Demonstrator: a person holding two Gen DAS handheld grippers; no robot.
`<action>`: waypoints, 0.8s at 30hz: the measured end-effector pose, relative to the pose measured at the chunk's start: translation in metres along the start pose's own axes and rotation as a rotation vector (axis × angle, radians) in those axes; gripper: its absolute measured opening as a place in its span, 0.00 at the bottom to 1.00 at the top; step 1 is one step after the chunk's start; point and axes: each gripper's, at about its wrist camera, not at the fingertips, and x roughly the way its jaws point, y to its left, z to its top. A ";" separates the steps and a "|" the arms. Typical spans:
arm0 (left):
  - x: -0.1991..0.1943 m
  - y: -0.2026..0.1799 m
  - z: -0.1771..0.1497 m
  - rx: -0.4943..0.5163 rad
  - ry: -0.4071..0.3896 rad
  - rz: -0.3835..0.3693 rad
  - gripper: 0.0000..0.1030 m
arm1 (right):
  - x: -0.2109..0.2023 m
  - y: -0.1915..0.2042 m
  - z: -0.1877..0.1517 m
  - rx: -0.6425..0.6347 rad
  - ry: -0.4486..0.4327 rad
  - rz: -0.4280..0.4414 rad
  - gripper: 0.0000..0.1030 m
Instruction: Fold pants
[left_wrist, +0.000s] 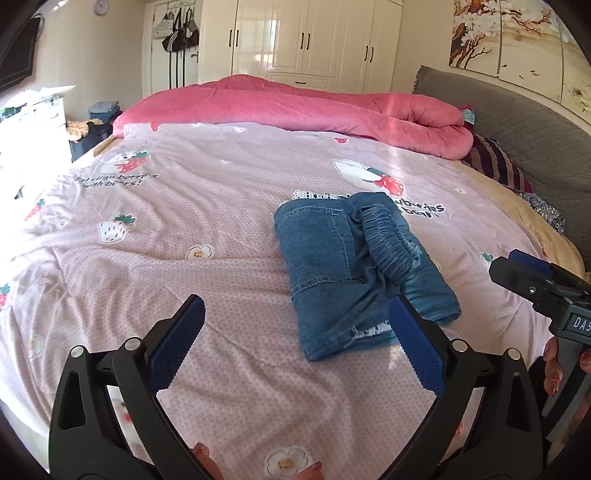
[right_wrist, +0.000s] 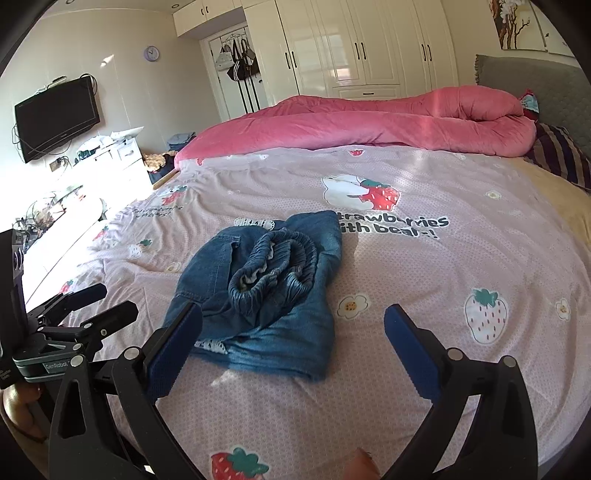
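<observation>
While the folded denim pants (left_wrist: 354, 273) are lying in a compact bundle on the pink strawberry-print bedspread (left_wrist: 184, 229), elastic waistband (right_wrist: 273, 266) bunched on top, both tools are hovering near them with nothing in their grip. The left tool (left_wrist: 297, 317) is spreading its blue pads wide, its right pad overlapping the bundle's near edge in view. The right tool (right_wrist: 293, 325) is likewise gaping open just before the pants. A rolled pink quilt (left_wrist: 295, 107) is lying across the far side of the bed.
</observation>
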 end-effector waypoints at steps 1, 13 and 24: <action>-0.004 -0.001 -0.003 0.002 -0.002 -0.002 0.91 | -0.003 0.001 -0.002 0.001 0.001 0.004 0.95; -0.028 -0.003 -0.027 -0.021 0.006 0.013 0.91 | -0.034 0.018 -0.028 -0.030 0.011 0.022 0.95; -0.044 -0.008 -0.041 -0.018 0.007 0.016 0.91 | -0.050 0.026 -0.040 -0.043 0.008 0.026 0.95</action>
